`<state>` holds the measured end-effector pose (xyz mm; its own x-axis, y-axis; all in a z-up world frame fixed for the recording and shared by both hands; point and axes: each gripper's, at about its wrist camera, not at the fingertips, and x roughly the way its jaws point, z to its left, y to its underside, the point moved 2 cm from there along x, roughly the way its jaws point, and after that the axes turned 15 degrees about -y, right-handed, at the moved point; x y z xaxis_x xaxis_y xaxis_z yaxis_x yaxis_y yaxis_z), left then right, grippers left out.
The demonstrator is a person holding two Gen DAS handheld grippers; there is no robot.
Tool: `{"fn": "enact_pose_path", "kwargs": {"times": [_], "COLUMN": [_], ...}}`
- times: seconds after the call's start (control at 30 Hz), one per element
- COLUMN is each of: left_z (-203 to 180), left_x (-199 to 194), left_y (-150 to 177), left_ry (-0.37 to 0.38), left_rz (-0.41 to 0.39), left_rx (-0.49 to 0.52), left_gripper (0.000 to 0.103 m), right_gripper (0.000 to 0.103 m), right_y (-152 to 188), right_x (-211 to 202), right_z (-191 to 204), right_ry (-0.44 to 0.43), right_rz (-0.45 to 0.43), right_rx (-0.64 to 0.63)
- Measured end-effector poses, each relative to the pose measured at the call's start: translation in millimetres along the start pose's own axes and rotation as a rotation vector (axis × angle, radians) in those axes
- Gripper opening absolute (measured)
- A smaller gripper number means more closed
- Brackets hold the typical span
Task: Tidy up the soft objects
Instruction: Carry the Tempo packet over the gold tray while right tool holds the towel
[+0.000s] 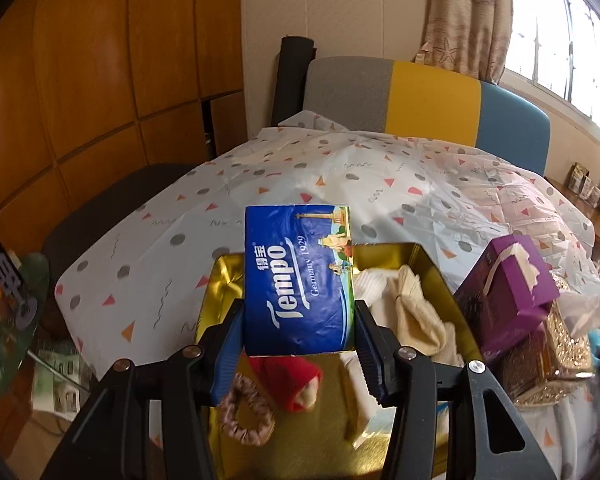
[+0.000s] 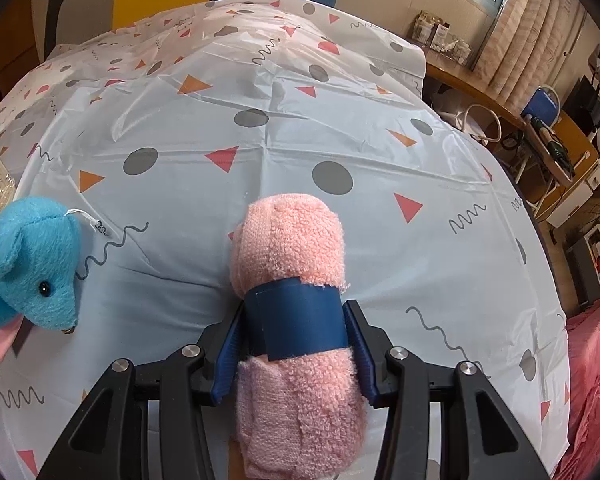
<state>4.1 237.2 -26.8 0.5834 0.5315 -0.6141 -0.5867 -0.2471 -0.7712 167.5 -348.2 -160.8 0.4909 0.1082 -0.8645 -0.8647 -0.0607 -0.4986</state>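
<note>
Over gold tin (image 1: 432,268) | left hand-held gripper (image 1: 300,344) clamps tissue pack (image 1: 298,280): lower it flat into free corner | right hand-held gripper (image 2: 296,344) grips pink towel roll (image 2: 296,248): hold clear

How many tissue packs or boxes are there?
2. The blue Tempo tissue pack is gripped by the left gripper above the gold box; the purple tissue box sits right of it. Others may be hidden.

Tissue pack (image 1: 299,280): deep blue w/ white lettering, green strip along one edge. Tin (image 1: 432,276): shiny gold inside. Sock (image 1: 288,376) red, scrunchie (image 1: 246,412) dusty pink-brown, cloth (image 1: 414,320) cream. Box (image 1: 508,300) purple. Tablecloth (image 2: 300,120): white w/ grey dots, red & orange triangles, grey squiggles. Rolled towel (image 2: 296,248) salmon pink, navy band (image 2: 298,320). Plush mouse (image 2: 32,268) bright blue. Gripper pads (image 2: 226,356) blue, arms black.
</note>
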Motion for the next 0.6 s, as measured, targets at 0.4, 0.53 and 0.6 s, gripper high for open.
{"fn": "enact_pose_path", "kwargs": {"times": [0.4, 0.53, 0.6], "left_z": [13, 13, 13], "left_x": [11, 5, 3], "left_y": [29, 27, 25], "left_ry": [-0.018, -0.017, -0.012], "left_rz": [0.052, 0.016, 0.001], "left_rx": [0.01, 0.015, 0.016], "left_gripper": [0.052, 0.052, 0.052], "right_gripper": [0.048, 0.048, 0.048], "right_y": [0, 0, 0], "right_x": [1, 1, 1], "right_z": [-1, 1, 1], "right_ry": [0.001, 0.013, 0.017], "right_rz": [0.002, -0.003, -0.005], "right_rx": [0.011, -0.004, -0.007]}}
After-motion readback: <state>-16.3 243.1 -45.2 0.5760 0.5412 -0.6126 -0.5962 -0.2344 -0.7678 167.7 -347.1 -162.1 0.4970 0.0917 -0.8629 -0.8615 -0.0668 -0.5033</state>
